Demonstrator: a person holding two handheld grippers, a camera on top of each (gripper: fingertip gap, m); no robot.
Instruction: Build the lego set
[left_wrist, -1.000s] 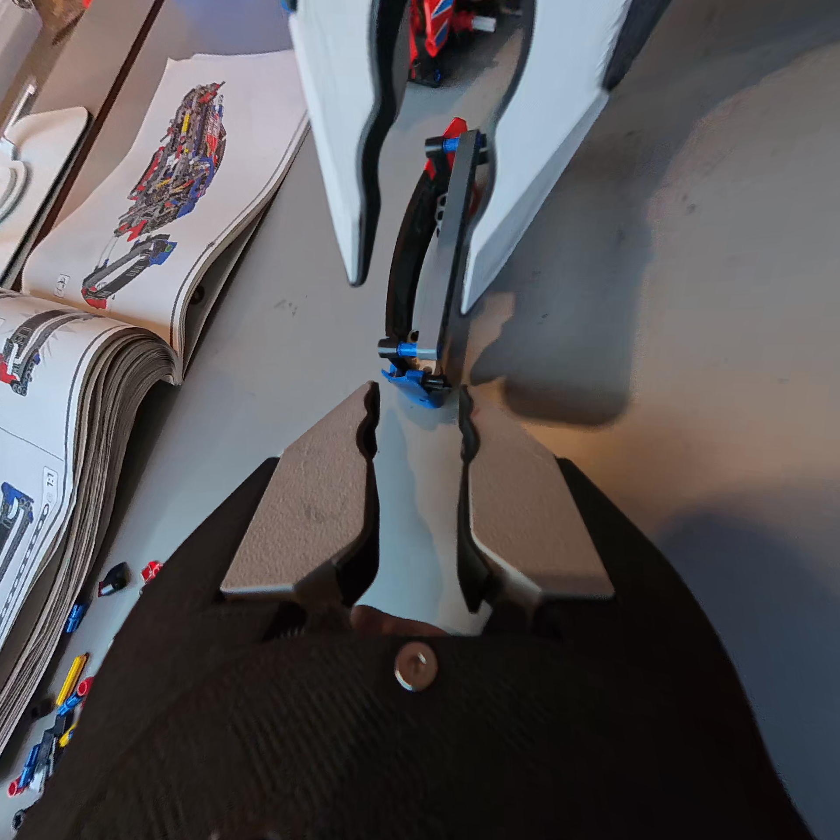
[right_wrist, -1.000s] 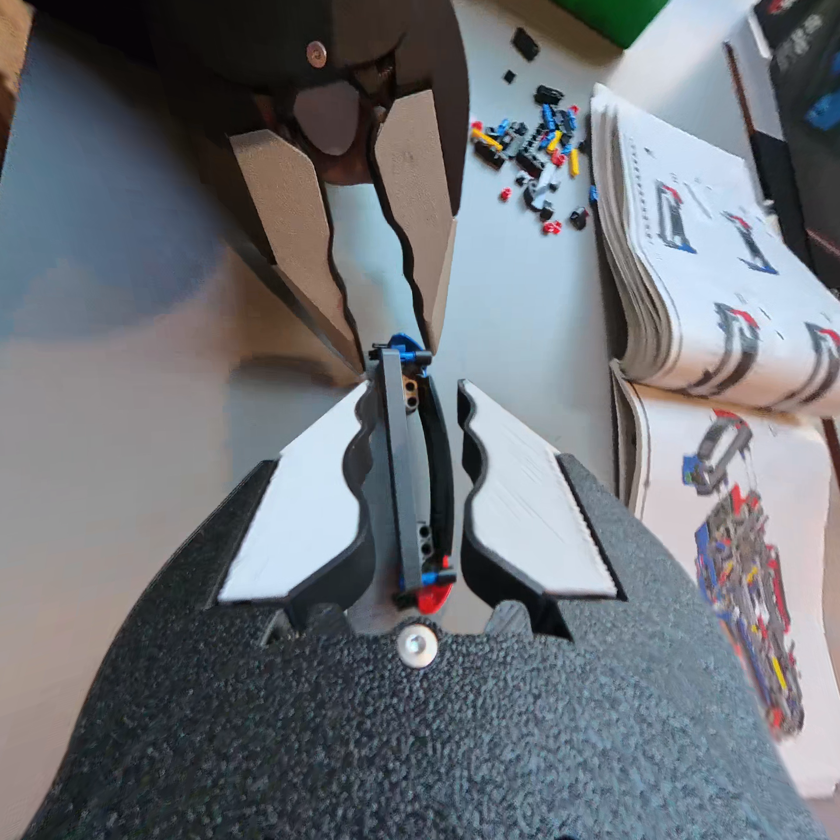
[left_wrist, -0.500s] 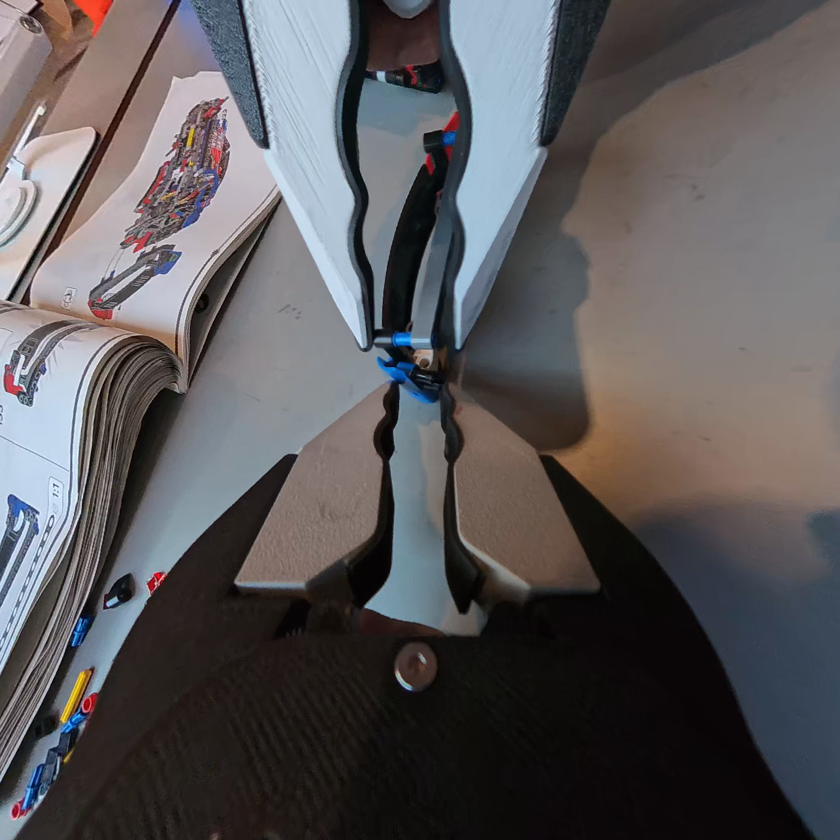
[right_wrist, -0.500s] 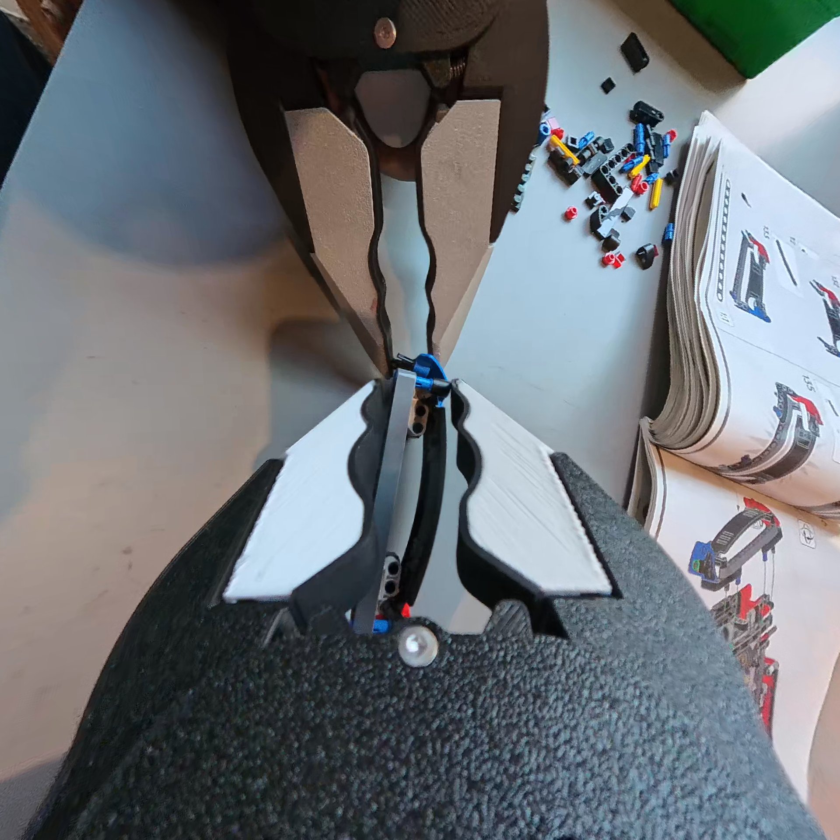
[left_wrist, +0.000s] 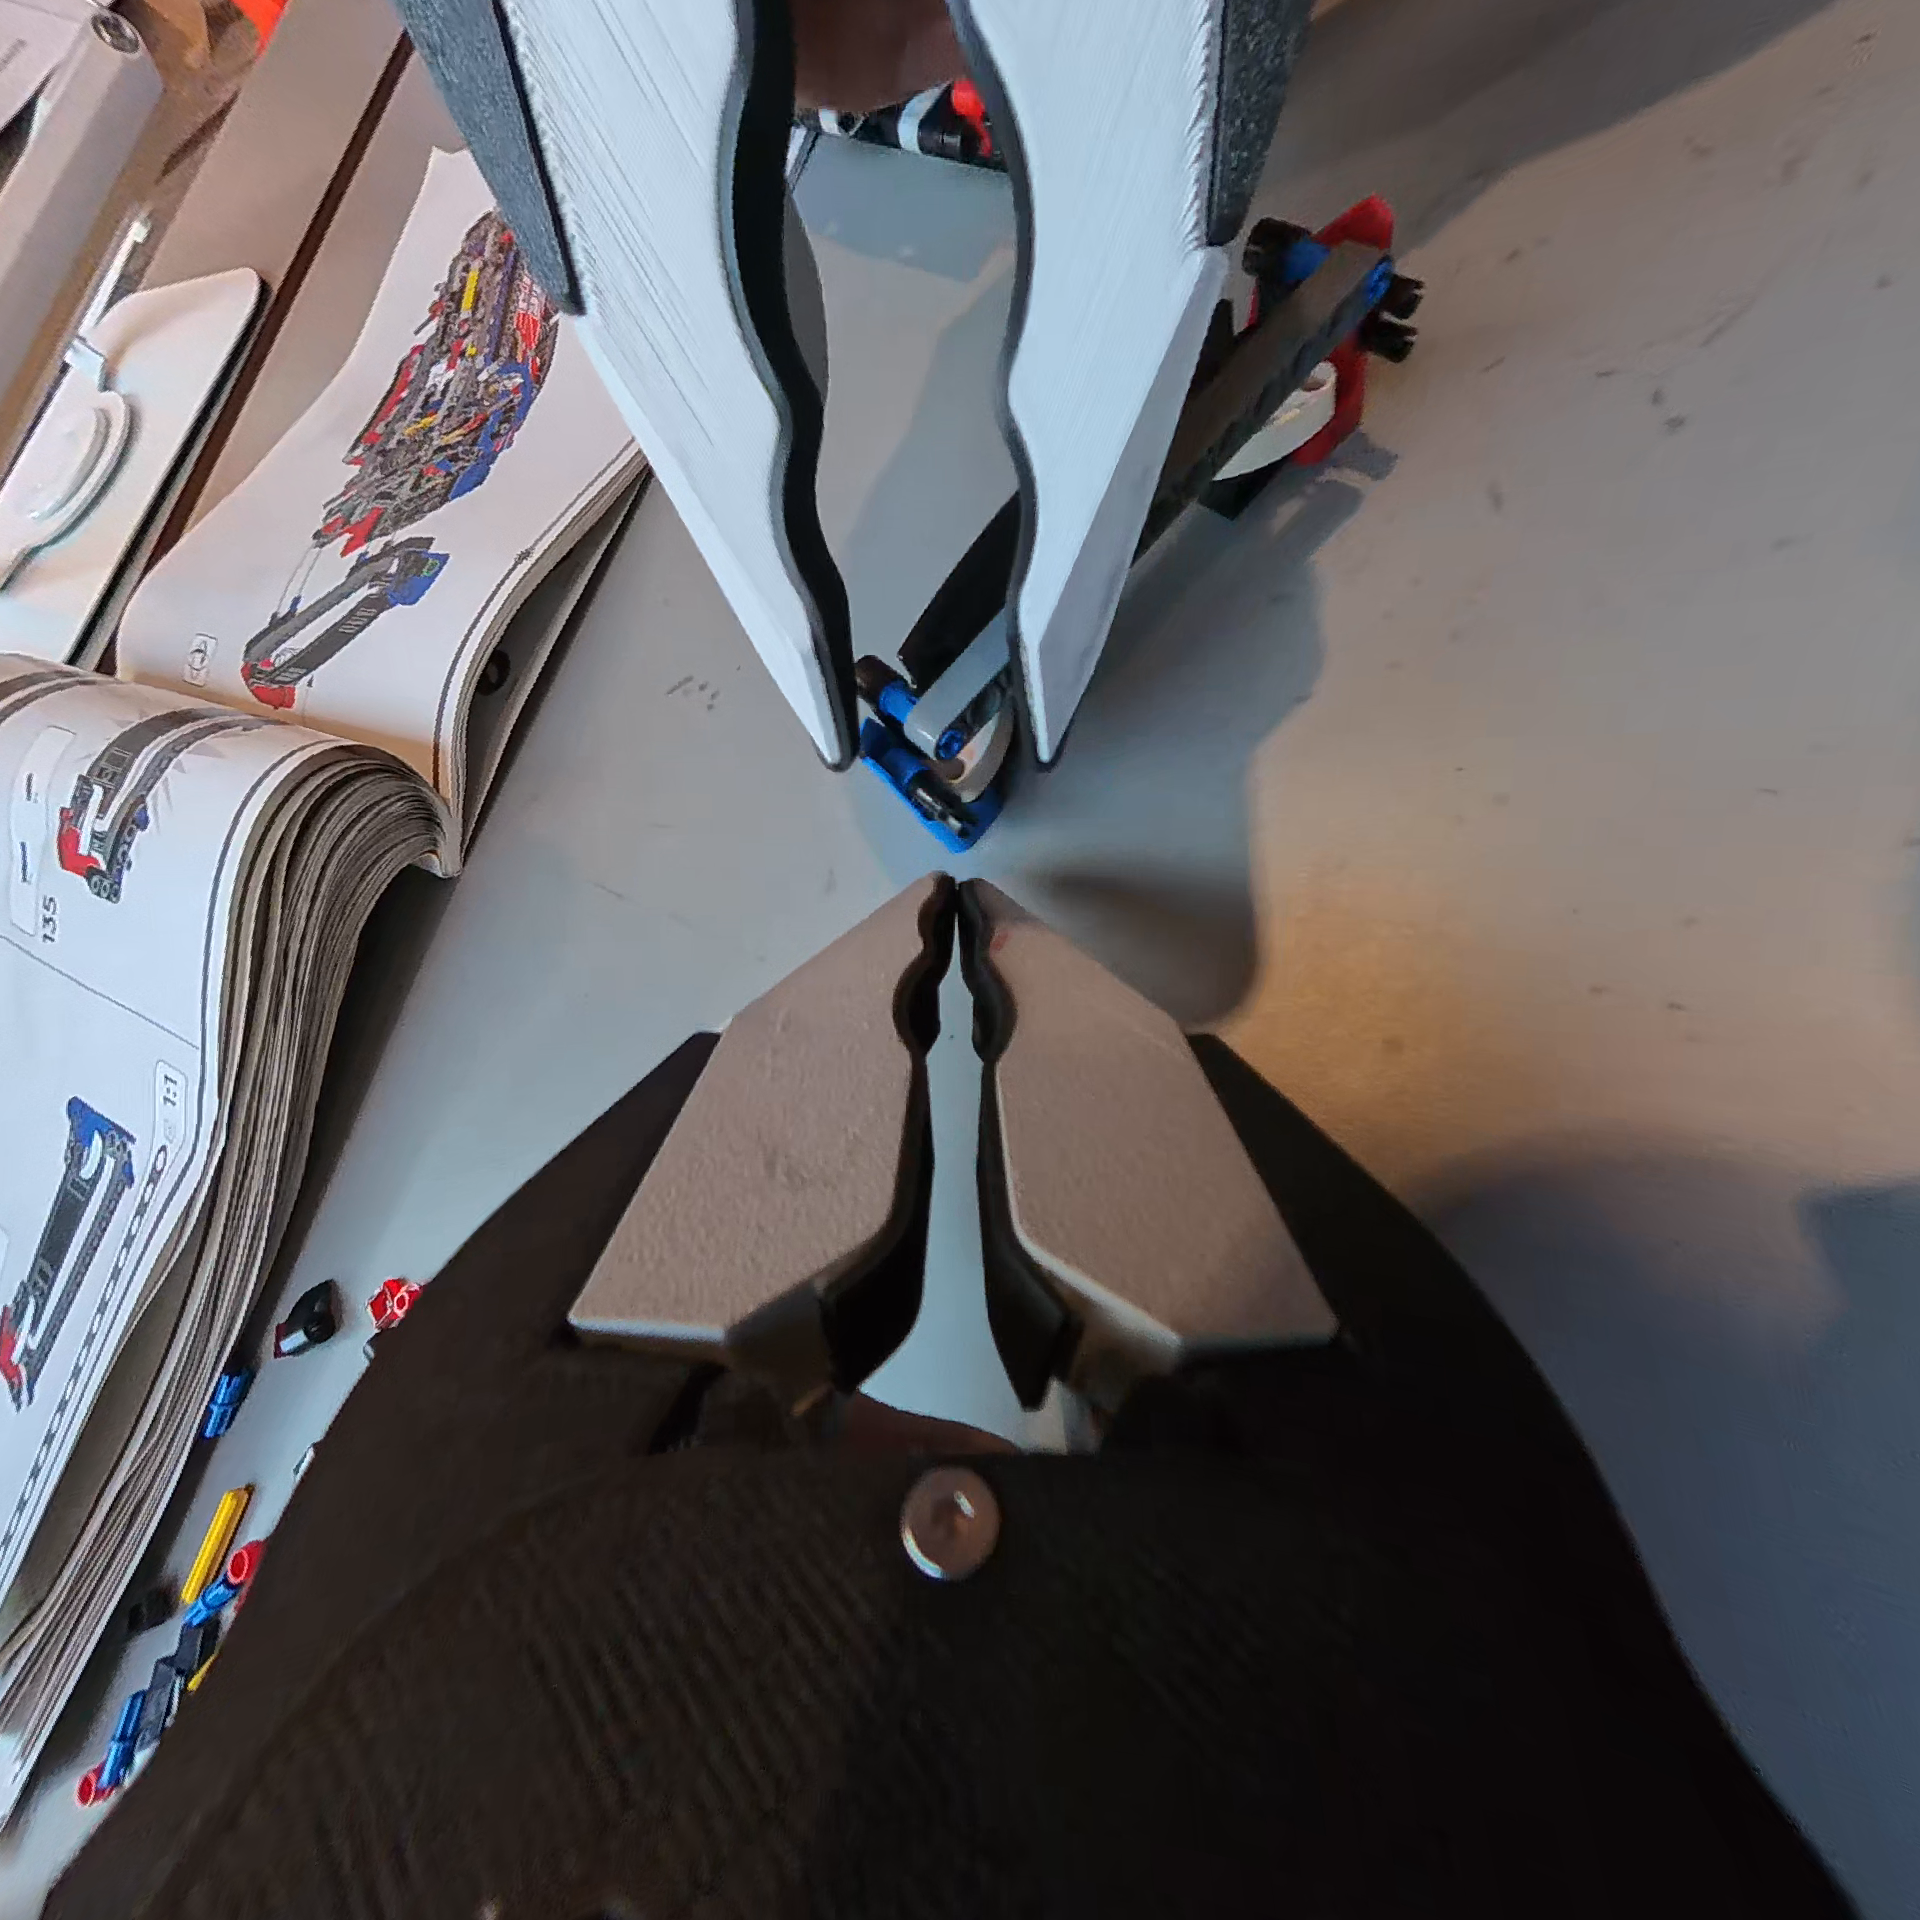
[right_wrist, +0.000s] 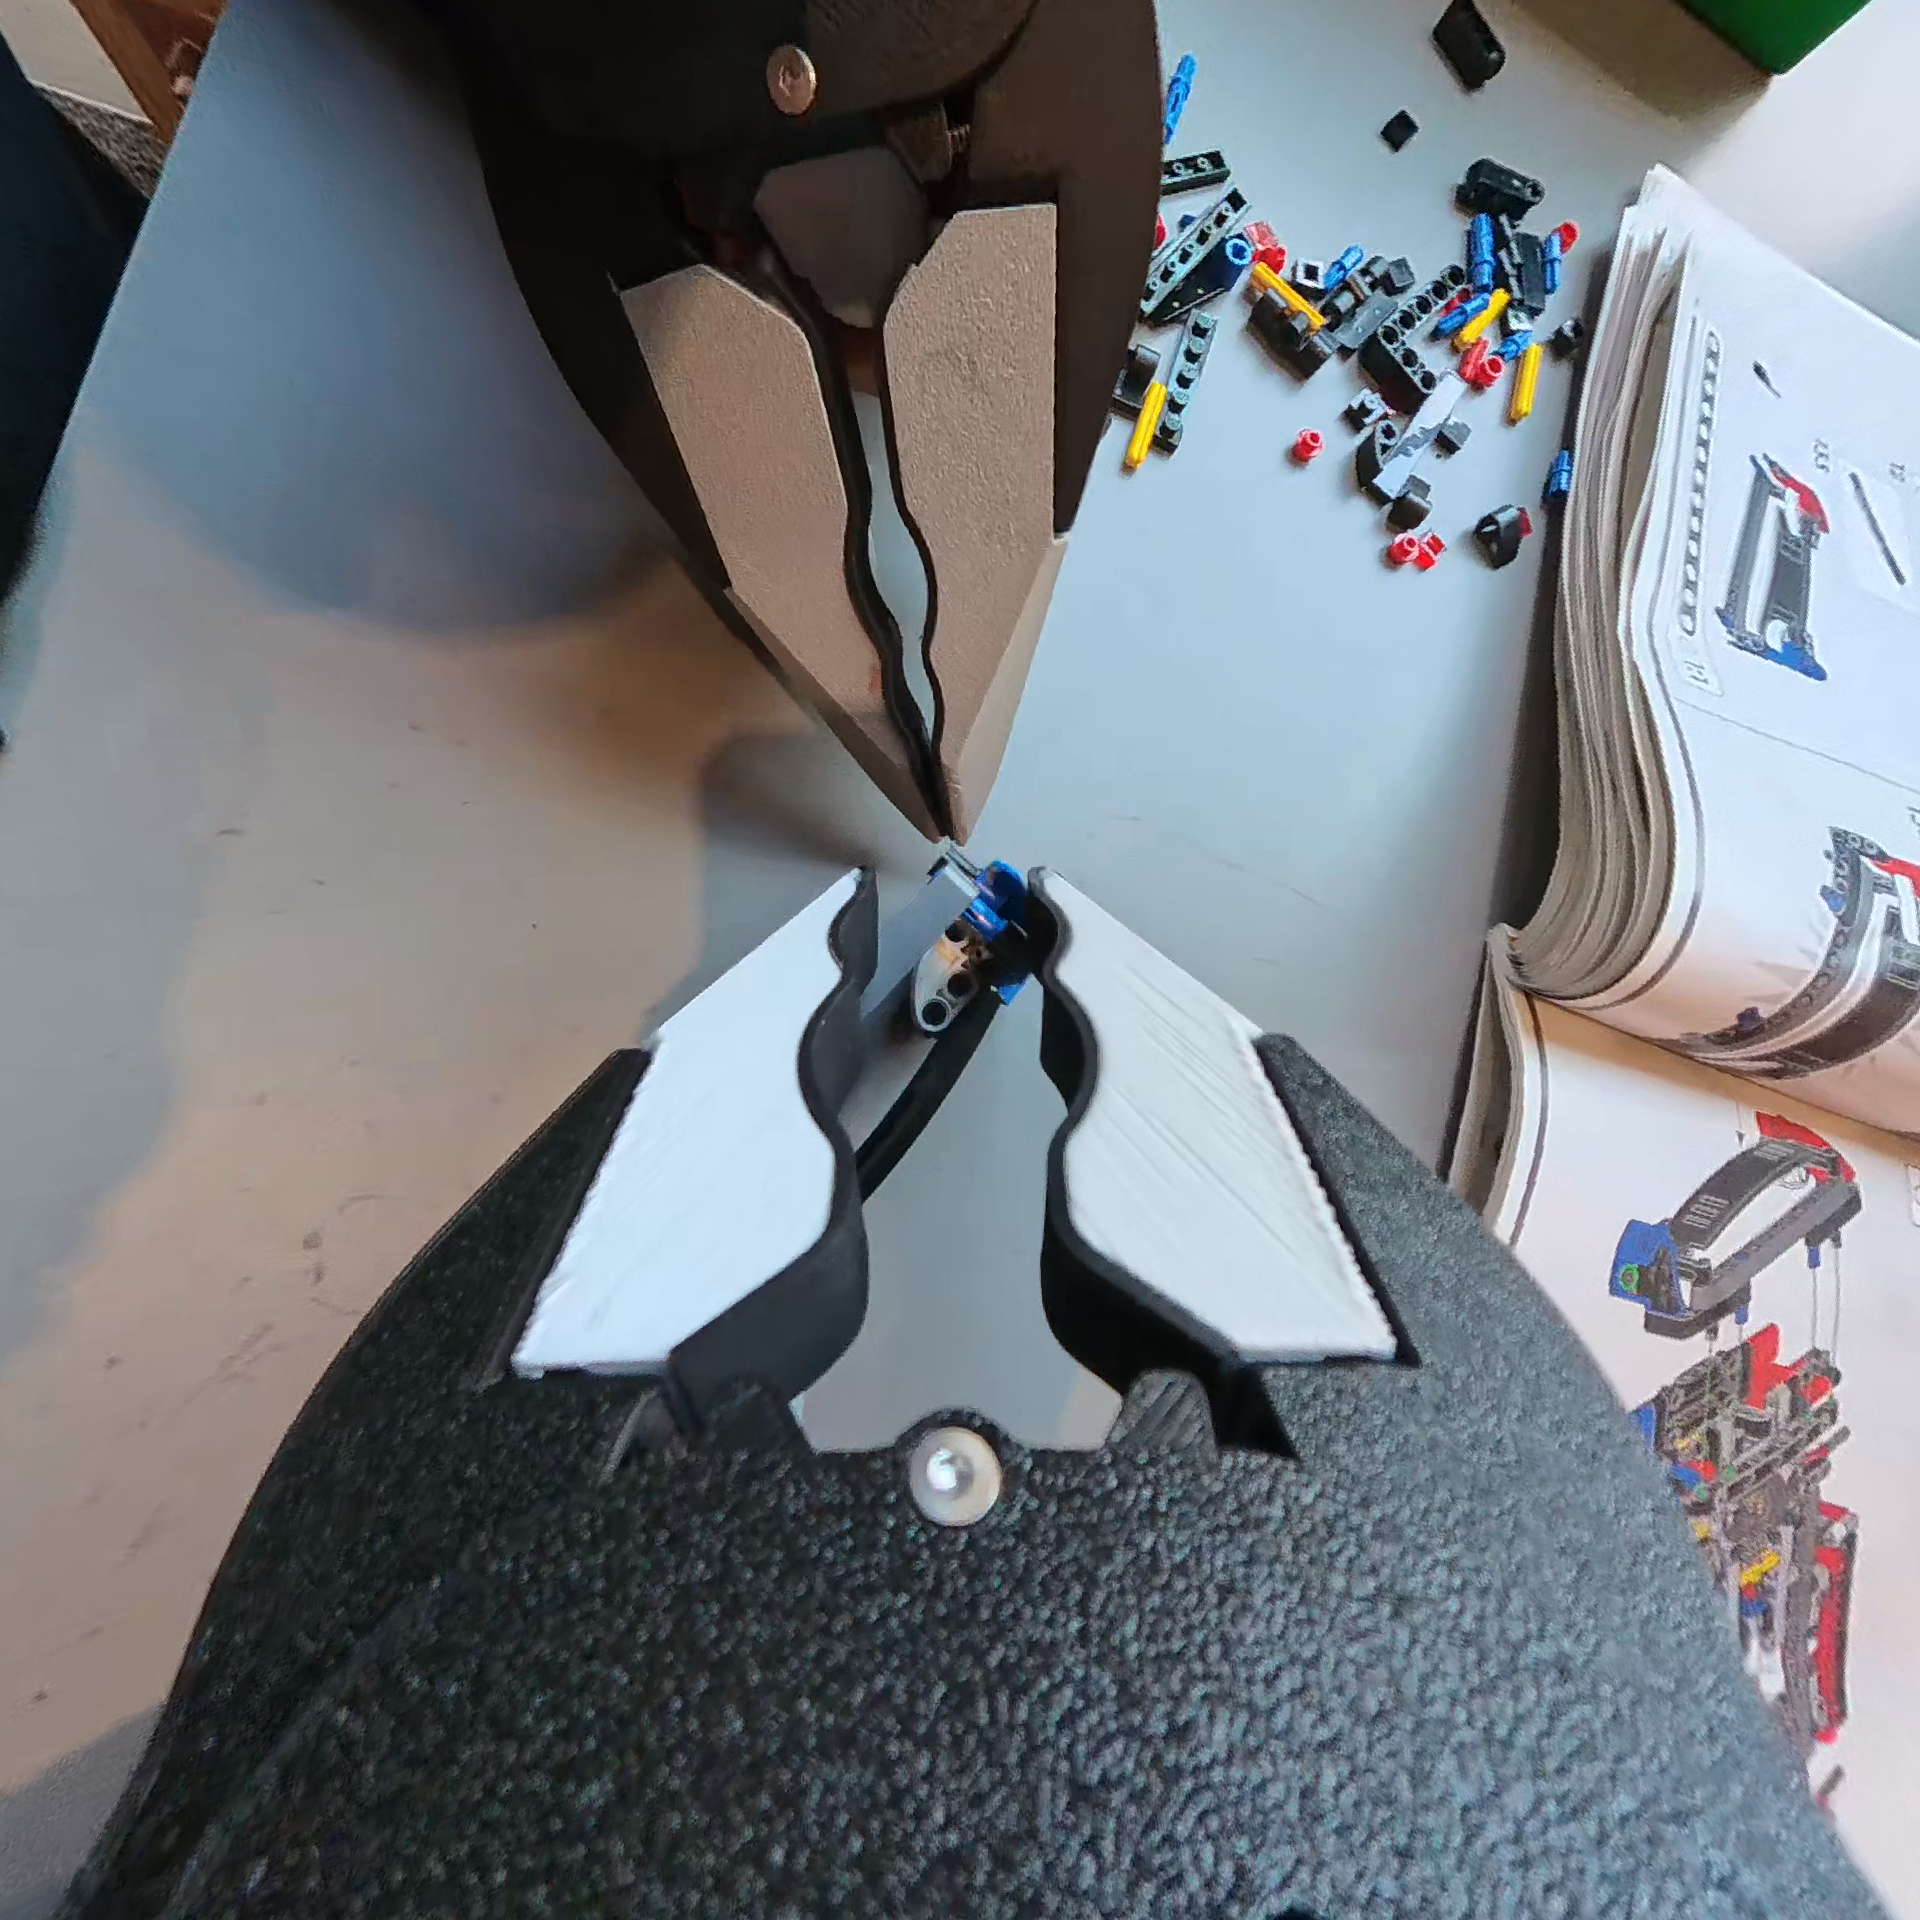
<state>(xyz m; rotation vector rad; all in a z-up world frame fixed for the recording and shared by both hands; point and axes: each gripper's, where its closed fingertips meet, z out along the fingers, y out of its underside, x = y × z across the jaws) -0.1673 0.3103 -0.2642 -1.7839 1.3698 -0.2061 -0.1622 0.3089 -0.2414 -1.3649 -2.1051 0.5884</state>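
I am holding the left gripper (left_wrist: 951, 883) with its tan fingers pressed together at the tips and nothing between them; it is hovering just short of the blue end of the lego sub-assembly (left_wrist: 940, 743). I am holding the right gripper (right_wrist: 951, 883) with its white fingers spread around that same end. The assembly is lying slantwise on the grey table (left_wrist: 1558, 727), its grey beam and black curved piece running back under one white finger to a red-and-blue far end. One pad appears to be touching the beam, but I cannot tell whether the other is bearing on anything (the blue bracket is hiding the contact).

Risks I am judging from here:

- The assembly is sitting askew in the gap. Closing the white fingers now would probably twist it, not seat it, and could pop the blue pins out.
- Pushing with the closed left tips against the blue bracket may slide the whole piece along the table, since nothing is visibly bracing the far end.
- The two grippers are nearly touching nose to nose; a small misalignment is likely to make them collide.
- The open instruction booklet (left_wrist: 312, 582) and the loose parts (right_wrist: 1371, 322) are lying well clear, so I am not expecting interference there.
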